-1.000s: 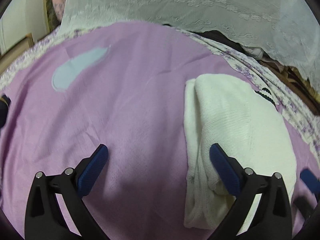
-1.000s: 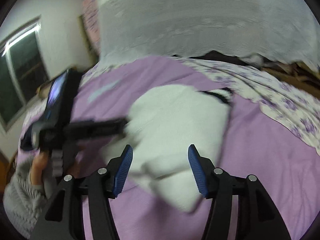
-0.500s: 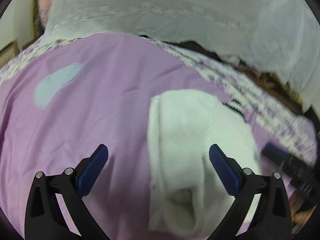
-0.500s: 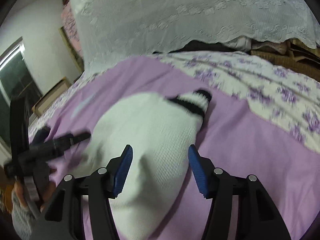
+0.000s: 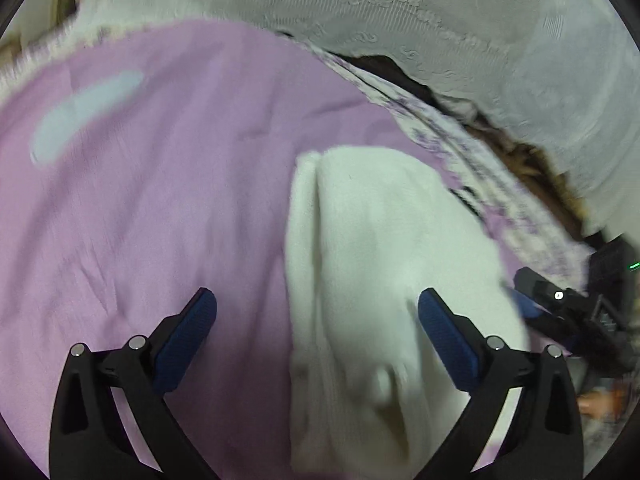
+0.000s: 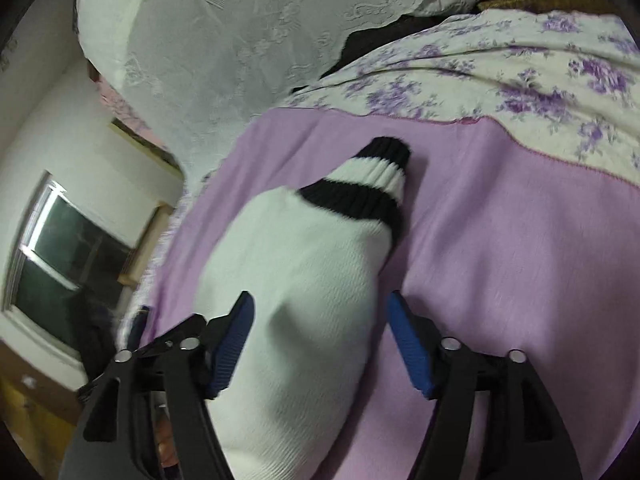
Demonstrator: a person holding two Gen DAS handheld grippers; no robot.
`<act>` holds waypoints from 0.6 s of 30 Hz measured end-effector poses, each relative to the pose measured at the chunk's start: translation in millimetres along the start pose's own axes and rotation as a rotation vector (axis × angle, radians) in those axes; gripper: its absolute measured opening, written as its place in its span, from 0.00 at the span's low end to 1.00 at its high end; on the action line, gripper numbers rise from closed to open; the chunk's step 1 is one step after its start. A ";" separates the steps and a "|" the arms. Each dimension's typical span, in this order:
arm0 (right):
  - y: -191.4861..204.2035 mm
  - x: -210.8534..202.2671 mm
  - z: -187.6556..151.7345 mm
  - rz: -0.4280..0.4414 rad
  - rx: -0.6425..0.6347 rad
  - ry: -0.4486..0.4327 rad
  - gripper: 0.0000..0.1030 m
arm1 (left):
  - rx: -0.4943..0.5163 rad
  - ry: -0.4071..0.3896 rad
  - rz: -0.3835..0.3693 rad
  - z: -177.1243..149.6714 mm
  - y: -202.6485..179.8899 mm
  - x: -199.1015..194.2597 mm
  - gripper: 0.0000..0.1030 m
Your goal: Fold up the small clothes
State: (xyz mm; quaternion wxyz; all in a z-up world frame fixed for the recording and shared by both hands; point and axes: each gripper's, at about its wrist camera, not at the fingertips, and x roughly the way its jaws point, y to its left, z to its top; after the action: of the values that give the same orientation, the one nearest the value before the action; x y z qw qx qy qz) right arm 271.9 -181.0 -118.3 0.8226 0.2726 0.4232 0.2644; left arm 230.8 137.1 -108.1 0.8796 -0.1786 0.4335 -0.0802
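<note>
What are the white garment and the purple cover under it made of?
White garment: looks like soft ribbed knit, matte, with a black-and-white striped cuff. Purple cover: thin matte woven or jersey fabric, creasing lightly; the exact fibre cannot be told.

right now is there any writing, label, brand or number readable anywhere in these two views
None can be read.
white sock: black and white cuff bands only, no print.
purple sheet: plain, with a pale blue patch that bears no letters.
floral bedcover and lace cover: patterns only.
left gripper and right gripper: no markings visible.
</note>
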 end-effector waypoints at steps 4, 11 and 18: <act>-11.2 7.4 -11.7 0.039 0.068 0.065 0.75 | -0.047 0.058 -0.122 -5.0 9.1 0.7 0.96; -9.9 11.7 -18.7 0.050 0.063 0.060 0.75 | 0.044 0.142 -0.163 -17.0 -17.3 21.2 0.96; -7.4 15.8 -21.7 0.042 0.034 0.044 0.75 | 0.037 0.134 -0.166 -14.3 -24.0 28.4 0.96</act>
State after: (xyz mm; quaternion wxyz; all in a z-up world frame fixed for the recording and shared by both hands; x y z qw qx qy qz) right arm 263.0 -170.9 -142.7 0.8027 0.2894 0.4397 0.2803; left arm 237.2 103.1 -127.7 0.8422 -0.1920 0.4733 -0.1726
